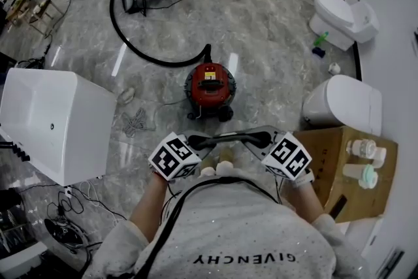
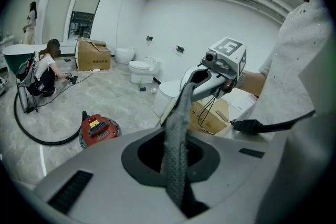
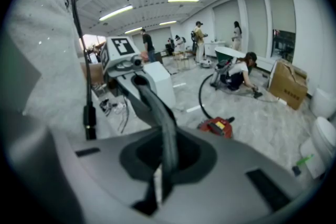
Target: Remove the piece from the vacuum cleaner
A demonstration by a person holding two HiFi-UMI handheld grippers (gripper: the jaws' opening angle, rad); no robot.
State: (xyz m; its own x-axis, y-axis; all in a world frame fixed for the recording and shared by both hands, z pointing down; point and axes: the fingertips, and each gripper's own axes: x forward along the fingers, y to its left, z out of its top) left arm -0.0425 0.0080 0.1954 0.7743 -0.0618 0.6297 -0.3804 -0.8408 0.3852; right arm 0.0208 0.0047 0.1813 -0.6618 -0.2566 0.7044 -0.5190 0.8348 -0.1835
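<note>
Left gripper and right gripper we hold closed, empty, above the grey marble floor; the round red vacuum cleaner stands far.

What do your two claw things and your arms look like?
The left claw and right claw are long, thin, dark strips poking out of smooth grey bodies; the left one looks bumpy. Each carries a white cube with black square patterns. The sleeves are pale, speckled grey, and a black cable runs across the shirt.
</note>
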